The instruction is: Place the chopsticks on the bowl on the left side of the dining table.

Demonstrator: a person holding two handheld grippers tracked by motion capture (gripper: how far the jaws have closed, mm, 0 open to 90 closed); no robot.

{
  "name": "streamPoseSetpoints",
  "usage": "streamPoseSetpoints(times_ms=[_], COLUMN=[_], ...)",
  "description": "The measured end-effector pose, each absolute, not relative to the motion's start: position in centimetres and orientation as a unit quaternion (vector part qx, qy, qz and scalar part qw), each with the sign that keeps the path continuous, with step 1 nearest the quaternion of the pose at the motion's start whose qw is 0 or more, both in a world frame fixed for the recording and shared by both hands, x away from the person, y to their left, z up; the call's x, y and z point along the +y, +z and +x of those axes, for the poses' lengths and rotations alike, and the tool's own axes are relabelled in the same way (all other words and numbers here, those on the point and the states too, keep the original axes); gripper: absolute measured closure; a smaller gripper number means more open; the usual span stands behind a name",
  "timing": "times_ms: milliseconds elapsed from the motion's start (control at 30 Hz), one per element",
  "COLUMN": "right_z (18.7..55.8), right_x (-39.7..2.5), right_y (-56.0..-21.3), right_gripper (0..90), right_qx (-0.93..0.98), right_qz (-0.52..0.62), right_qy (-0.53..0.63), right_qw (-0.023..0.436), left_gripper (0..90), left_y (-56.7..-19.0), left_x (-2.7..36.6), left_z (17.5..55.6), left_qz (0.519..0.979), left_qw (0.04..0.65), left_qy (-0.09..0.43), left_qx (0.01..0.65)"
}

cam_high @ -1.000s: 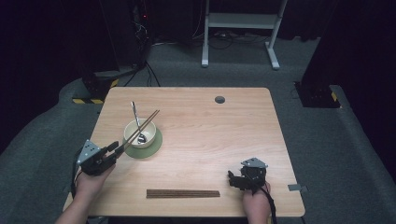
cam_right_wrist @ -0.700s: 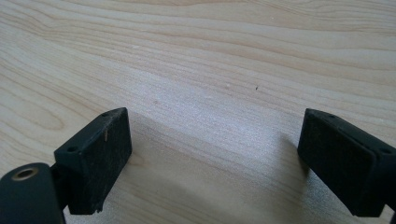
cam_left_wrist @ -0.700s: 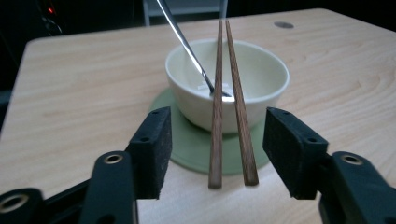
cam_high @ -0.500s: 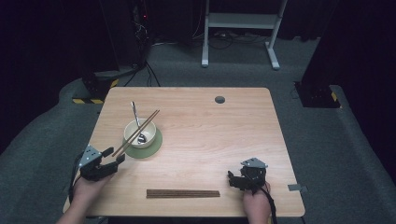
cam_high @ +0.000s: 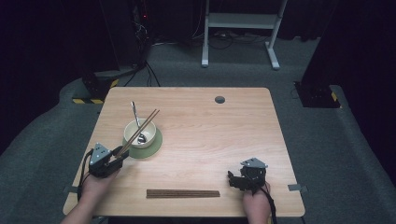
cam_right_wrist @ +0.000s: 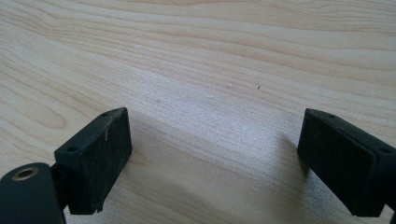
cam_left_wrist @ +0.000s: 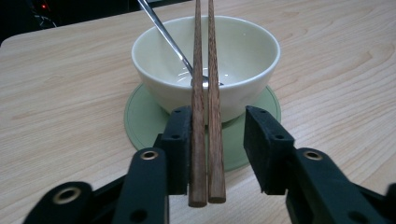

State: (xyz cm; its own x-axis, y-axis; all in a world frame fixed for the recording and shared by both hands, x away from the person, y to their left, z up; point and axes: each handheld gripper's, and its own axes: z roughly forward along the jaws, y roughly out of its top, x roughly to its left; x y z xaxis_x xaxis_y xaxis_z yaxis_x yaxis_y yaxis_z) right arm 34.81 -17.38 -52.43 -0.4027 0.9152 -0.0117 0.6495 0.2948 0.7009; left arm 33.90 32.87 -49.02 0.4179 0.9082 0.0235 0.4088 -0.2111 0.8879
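A pair of chopsticks (cam_left_wrist: 207, 116), propped across the bowl (cam_left_wrist: 205, 60), is seen between the released left tool (cam_left_wrist: 217, 140); the right tool (cam_right_wrist: 215, 158) is spread wide above the counter (cam_right_wrist: 210, 56).

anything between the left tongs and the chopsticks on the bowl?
Nothing visible. The chopsticks already lie between the jaws of the left tongs, against the left-hand pad, with a gap to the other one. The jaws are open. Beyond them stands the bowl, where the chopsticks rest, with a spoon inside.
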Motion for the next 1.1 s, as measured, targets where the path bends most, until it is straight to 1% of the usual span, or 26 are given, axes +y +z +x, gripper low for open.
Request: streamPoseSetpoints(times_ms=[133, 233, 800, 1100], right_z=[34.81, 34.81, 34.8, 34.8], right_x=[-17.38, -17.38, -17.4, -17.4], right_y=[-52.43, -52.42, -52.42, -52.43], right_gripper=[9.7, 9.7, 9.7, 9.6], right_qx=[0.776, 0.776, 0.777, 0.777], right_qz=[0.504, 0.504, 0.503, 0.503], right_qy=[0.314, 0.314, 0.314, 0.315], right_qw=[0.211, 0.211, 0.211, 0.211], left_gripper=[72.8, 75.7, 75.9, 75.1], left_y=[-49.04, -49.06, -48.85, -48.88], left_x=[32.74, 32.73, 32.09, 32.16], left_z=[33.89, 33.91, 33.01, 33.14], left_qz=[0.725, 0.727, 0.745, 0.746], left_qw=[0.432, 0.436, 0.448, 0.447], left_qy=[0.286, 0.283, 0.259, 0.256], left_qx=[0.453, 0.449, 0.421, 0.422])
